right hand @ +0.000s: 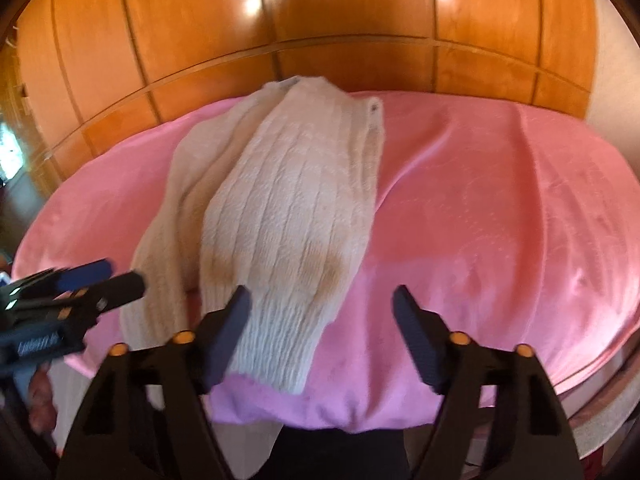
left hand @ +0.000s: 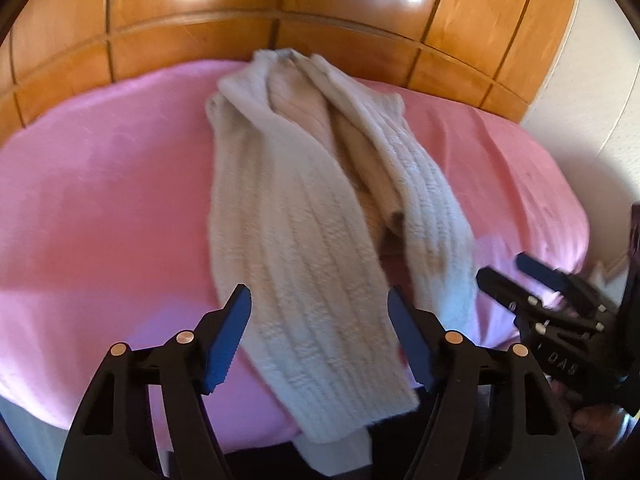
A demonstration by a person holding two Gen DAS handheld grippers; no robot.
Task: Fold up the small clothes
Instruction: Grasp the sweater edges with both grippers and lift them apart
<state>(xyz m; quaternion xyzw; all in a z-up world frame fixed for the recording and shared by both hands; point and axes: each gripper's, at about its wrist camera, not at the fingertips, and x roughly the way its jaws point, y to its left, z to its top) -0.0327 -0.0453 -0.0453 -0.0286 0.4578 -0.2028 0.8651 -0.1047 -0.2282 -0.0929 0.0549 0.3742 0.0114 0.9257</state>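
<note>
We see a cream, cable-knit sweater (left hand: 304, 216) lying lengthwise on a pink fleece blanket (left hand: 100, 200) that covers a bed, in front of glossy orange-brown wooden panelling (left hand: 320, 8). Both sleeves of the sweater are folded in over its middle, and its near hem hangs over the front edge of the blanket.

Our left hand-held gripper (left hand: 320, 344), black with blue pads, is held above the near end of the sweater. Its jaws are spread, the knit fabric showing between them, and the pads do not seem to press on it, though the view is somewhat blurred.

Our right hand-held gripper (right hand: 322, 340) hovers just to the right, over the sweater's right-hand sleeve (right hand: 280, 320) and the bare blanket beside it. Its jaws are spread too; the left pad overlaps the cuff edge, and nothing is pinched.

Each gripper shows at the edge of the other's view, close beside it.
</note>
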